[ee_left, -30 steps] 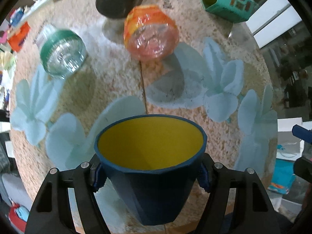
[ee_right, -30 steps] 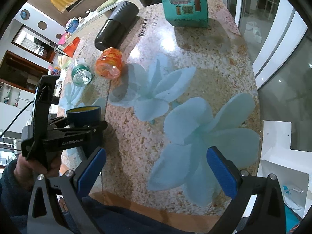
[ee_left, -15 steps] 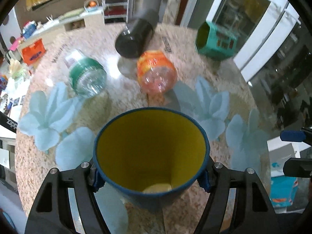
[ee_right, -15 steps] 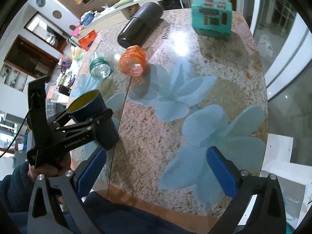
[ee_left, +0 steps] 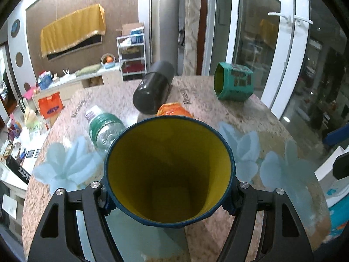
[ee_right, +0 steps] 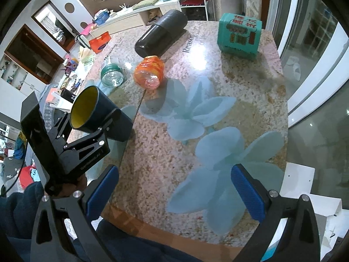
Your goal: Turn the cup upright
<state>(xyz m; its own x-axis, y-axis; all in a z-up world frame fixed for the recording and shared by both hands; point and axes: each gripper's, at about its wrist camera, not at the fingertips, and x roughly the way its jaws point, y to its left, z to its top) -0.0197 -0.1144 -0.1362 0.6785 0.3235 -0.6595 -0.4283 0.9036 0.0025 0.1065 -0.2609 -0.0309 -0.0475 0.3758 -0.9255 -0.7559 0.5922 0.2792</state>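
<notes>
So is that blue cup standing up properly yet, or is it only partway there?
Partway. Done: the left gripper is clamped on the blue cup. In hand: the cup is tilted, its yellow inside facing up and sideways, its base close to the table; whether it touches is unclear. Left: bring it fully upright, set it down, let go. The right gripper is open and empty.

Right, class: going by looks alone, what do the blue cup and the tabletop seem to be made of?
Blue cup, held in the left gripper: probably plastic, matte; dull navy outside, flat yellow inside, no glints. Tabletop: looks like speckled stone or a stone-look surface, glossy, with lamp reflections and printed pale-blue flowers; possibly under glass.
</notes>
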